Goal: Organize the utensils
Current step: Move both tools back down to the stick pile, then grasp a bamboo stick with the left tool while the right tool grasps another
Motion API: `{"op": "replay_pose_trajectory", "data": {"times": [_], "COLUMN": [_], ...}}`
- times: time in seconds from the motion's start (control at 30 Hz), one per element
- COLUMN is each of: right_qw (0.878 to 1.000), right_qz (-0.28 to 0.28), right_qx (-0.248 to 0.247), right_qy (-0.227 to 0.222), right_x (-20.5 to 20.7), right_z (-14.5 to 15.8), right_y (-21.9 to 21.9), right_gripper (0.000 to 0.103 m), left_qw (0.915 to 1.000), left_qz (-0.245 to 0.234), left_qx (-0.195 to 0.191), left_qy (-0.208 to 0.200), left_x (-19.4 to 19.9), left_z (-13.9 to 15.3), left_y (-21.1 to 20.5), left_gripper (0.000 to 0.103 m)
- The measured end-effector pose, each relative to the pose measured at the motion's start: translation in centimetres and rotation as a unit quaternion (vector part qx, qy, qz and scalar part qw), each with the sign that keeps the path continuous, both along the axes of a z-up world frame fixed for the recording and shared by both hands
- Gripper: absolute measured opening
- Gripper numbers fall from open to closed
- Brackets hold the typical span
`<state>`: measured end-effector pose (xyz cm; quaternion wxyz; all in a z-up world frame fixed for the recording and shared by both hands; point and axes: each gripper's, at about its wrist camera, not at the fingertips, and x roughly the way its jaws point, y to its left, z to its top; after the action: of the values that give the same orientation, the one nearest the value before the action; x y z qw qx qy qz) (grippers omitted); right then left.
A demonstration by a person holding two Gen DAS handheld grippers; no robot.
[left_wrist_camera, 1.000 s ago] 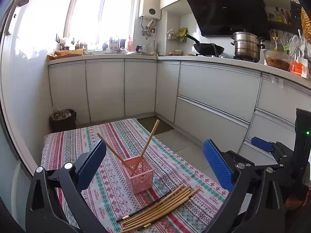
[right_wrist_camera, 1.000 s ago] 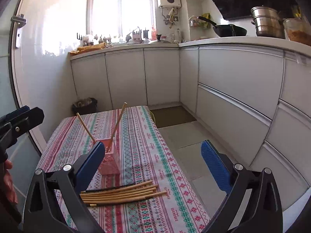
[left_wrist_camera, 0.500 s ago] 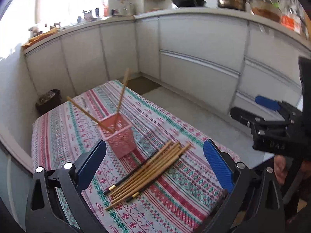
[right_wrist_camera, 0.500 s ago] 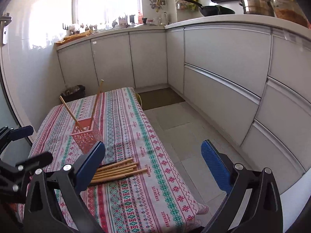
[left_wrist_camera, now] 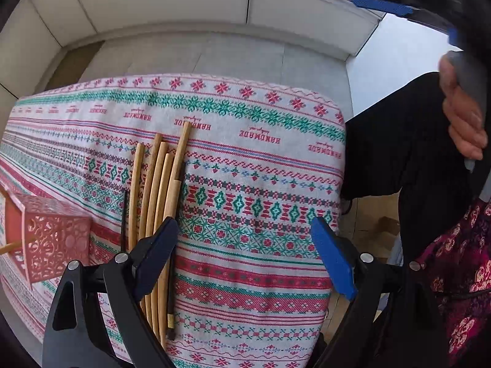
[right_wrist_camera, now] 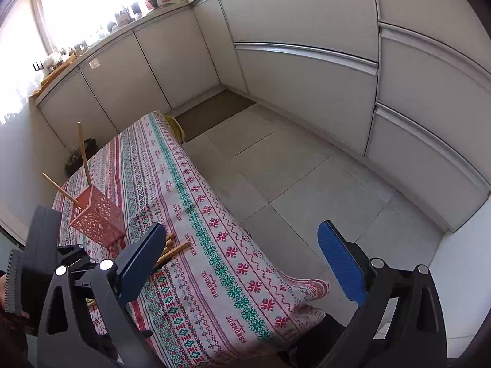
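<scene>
Several wooden chopsticks (left_wrist_camera: 159,190) and a thin dark one (left_wrist_camera: 123,220) lie side by side on the patterned tablecloth (left_wrist_camera: 260,184). My left gripper (left_wrist_camera: 245,245) is open and empty just above them; its left finger overlaps the bundle. A pink perforated holder (left_wrist_camera: 52,239) stands left of the bundle with two chopsticks in it (right_wrist_camera: 83,153). In the right wrist view the holder (right_wrist_camera: 98,217) sits left of the chopstick tips (right_wrist_camera: 175,250). My right gripper (right_wrist_camera: 242,260) is open and empty above the table's right side.
White kitchen cabinets (right_wrist_camera: 307,70) run along the far and right walls. Grey tiled floor (right_wrist_camera: 291,178) lies right of the table. The person's dark trousers (left_wrist_camera: 399,168) and hand (left_wrist_camera: 463,122) are at the table's right end. The left gripper's body (right_wrist_camera: 33,260) shows at left.
My left gripper has tilted down and moved close over the chopstick bundle. My right gripper has tipped downward and shifted right, now looking at the table edge and floor.
</scene>
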<state>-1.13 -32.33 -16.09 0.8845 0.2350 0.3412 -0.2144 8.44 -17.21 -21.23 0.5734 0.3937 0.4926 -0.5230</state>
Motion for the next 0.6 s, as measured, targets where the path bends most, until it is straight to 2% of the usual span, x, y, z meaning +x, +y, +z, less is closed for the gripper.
{"op": "replay_pose_trajectory", "data": {"times": [0.2,0.27,0.37,0.4,0.47,0.53,0.6], "right_qw": [0.999,0.999,0.999,0.999,0.998,0.997,0.996], "right_qz": [0.008,0.01,0.004,0.001,-0.002,0.0,0.002], "right_qx": [0.027,0.034,0.037,0.04,0.05,0.065,0.079], "right_qy": [0.015,0.021,0.024,0.025,0.03,0.039,0.044], "right_x": [1.0,1.1,1.1,1.0,1.1,1.3,1.5], "right_z": [-0.6,-0.9,-1.1,-1.1,-1.4,-1.9,-2.2], "right_y": [-0.4,-0.6,-1.1,-1.3,-1.6,-1.8,-2.0], "right_gripper": [0.096,0.096,0.096,0.096,0.096,0.096,0.096], "left_qw": [0.9995,0.9995,0.9997,0.9996,0.9992,0.9987,0.9976], "left_qz": [0.005,0.01,0.01,0.009,0.009,0.005,-0.003], "left_qx": [0.018,0.031,0.022,0.022,0.032,0.047,0.065], "left_qy": [0.026,0.003,-0.007,-0.013,-0.023,-0.02,-0.022], "left_x": [2.3,2.6,3.0,3.2,3.7,4.0,3.8], "left_z": [-1.8,-2.1,-1.2,-0.9,-0.6,-1.2,-2.4], "left_y": [-1.1,-1.2,-1.1,-1.2,-1.1,-1.3,-1.5], "left_gripper": [0.057,0.056,0.055,0.051,0.044,0.024,0.02]}}
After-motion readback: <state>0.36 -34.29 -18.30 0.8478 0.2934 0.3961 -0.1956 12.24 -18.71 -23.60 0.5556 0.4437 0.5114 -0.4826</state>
